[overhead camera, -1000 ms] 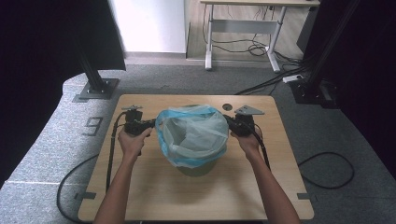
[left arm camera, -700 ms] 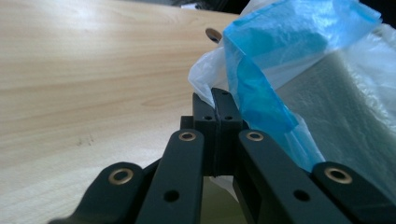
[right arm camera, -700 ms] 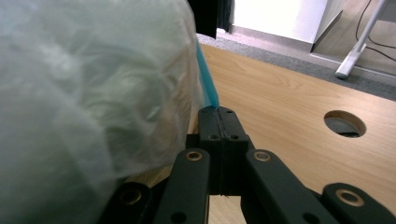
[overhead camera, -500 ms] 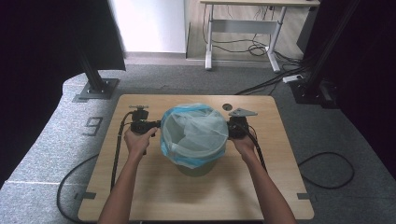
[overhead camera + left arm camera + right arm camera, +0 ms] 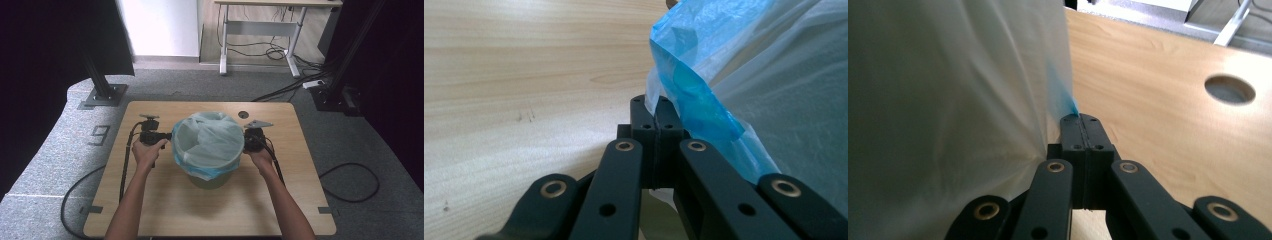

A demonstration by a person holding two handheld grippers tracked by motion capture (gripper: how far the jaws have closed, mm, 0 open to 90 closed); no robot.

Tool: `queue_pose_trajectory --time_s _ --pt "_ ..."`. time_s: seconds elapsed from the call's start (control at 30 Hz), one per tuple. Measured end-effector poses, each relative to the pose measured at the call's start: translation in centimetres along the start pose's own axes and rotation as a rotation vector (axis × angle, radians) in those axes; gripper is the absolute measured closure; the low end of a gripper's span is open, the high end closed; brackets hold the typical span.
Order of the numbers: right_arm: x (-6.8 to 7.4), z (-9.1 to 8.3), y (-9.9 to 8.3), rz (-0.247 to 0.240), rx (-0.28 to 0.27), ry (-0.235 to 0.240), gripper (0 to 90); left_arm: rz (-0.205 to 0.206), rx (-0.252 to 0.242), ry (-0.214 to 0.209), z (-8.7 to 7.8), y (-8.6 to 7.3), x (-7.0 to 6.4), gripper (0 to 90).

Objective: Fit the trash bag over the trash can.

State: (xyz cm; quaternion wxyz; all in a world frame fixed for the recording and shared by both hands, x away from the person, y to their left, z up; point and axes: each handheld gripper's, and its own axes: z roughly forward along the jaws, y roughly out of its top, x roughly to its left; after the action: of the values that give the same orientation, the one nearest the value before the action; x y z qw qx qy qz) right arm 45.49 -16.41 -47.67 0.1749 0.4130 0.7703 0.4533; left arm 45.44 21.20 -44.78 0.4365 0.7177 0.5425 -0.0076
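Since a second ago, both tools have pulled the blue bin liner (image 5: 207,145) lower over the small green bin (image 5: 210,180) at mid-tabletop (image 5: 300,200). The left tool (image 5: 656,107) and right tool (image 5: 1081,122) are each clamped on its hem, so the fitting looks nearly finished.

Left gripper (image 5: 657,107) pinching blue bag (image 5: 704,105)

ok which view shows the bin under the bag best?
High view. The green bin peeks out below the blue bag draped over its rim, between the left gripper and the right gripper. The two gripper views give close-ups of bag plastic pinched in shut jaws; the bin itself is hidden.
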Motion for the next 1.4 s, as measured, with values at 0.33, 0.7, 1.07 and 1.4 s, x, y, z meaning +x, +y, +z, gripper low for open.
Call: queue_pose_trajectory --time_s 0.33,0.7,1.07,1.4 --pt "-1.3 -1.9 -1.7 0.027 -0.048 -0.027 79.1 0.03 -0.004 -0.012 -0.3 -1.2 0.0 89.7" --pt "0.0 -9.7 -2.5 -0.01 -0.179 0.059 59.8 0.062 -0.03 -0.036 -1.5 -1.6 -0.9 89.6" --pt "5.1 -12.5 -4.1 -0.107 -0.235 0.282 39.5 0.072 -0.03 -0.036 -2.0 -2.0 -1.0 89.6" --pt "9.1 -11.6 -4.7 -0.2 -0.218 0.252 35.5 0.083 -0.017 -0.041 -1.5 -2.3 -1.6 89.6"
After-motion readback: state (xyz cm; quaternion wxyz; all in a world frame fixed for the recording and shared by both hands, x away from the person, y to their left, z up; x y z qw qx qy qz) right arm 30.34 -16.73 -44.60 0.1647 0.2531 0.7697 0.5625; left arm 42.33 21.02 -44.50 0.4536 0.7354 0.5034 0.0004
